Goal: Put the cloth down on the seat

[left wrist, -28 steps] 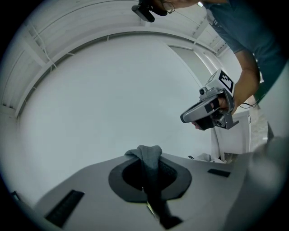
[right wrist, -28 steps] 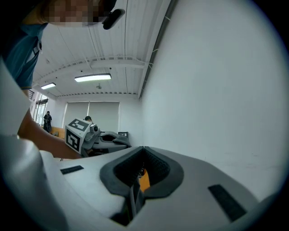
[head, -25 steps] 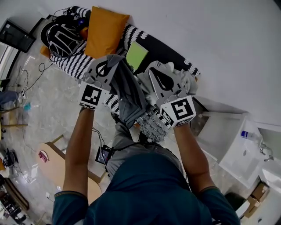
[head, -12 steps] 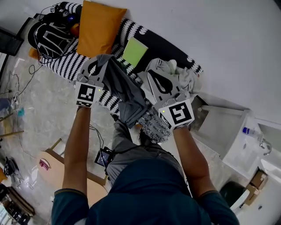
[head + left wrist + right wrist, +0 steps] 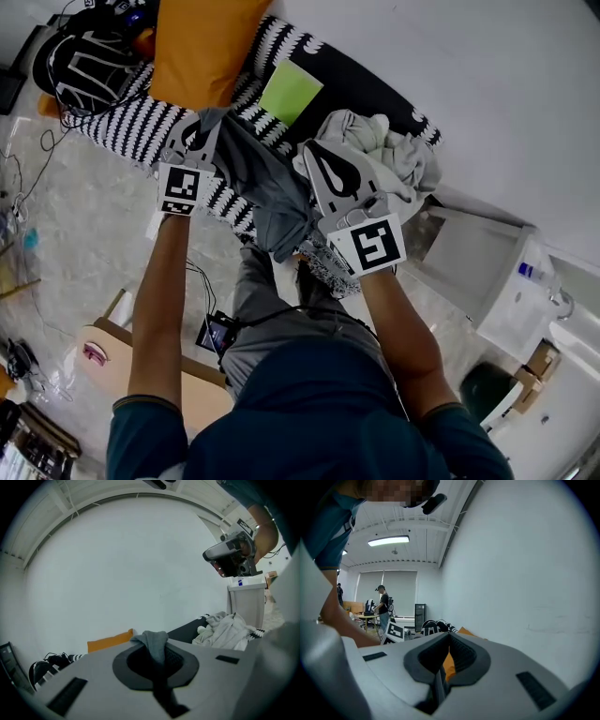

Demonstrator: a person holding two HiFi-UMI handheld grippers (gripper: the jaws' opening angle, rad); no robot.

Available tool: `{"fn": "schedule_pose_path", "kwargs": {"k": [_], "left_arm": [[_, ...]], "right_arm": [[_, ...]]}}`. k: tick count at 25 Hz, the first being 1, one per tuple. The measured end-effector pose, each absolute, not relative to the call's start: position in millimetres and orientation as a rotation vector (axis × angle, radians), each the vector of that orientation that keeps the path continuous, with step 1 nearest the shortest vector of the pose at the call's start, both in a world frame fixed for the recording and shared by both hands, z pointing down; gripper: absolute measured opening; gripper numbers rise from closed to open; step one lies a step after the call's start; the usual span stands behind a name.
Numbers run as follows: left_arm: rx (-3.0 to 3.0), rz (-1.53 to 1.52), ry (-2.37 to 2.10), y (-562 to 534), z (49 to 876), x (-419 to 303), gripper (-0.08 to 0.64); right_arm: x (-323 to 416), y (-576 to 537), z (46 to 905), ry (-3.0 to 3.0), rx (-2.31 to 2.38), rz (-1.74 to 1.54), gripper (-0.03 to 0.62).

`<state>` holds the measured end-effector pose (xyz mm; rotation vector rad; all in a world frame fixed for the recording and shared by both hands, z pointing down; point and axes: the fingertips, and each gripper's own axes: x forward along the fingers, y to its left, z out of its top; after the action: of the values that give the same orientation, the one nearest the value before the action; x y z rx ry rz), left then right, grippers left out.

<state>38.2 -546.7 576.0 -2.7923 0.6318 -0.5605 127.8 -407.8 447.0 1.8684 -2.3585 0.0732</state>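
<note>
Both grippers have come lower and closer to the sofa than a moment ago, with the grey cloth point(image 5: 267, 183) strung between them. Left gripper point(image 5: 206, 122) is clamped on one bunched corner of it, and the right gripper point(image 5: 312, 150) has its jaws pressed together on a thin fold. From there the cloth sags over the striped front edge of the seat point(image 5: 352, 98), not yet lying on it. A heap of pale clothes point(image 5: 398, 159) fills the seat's right end, just beyond the right gripper. An orange cushion point(image 5: 202, 42) and a green sheet point(image 5: 289, 92) lie towards the left, with a bare black stretch between the sheet and the heap. A black bag with white stripes point(image 5: 80, 61) sits at the far left, and a white bin point(image 5: 473, 267) stands off the sofa's right end.
</note>
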Motion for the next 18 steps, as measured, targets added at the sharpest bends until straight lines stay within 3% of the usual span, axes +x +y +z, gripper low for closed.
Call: {"fn": "schedule_pose_path", "kwargs": {"k": [18], "left_arm": [[-2.830, -0.641, 0.857, -629, 685, -25, 0.003]], "right_arm": [[89, -459, 526, -2.318, 1.808, 0.174, 0.014]]}}
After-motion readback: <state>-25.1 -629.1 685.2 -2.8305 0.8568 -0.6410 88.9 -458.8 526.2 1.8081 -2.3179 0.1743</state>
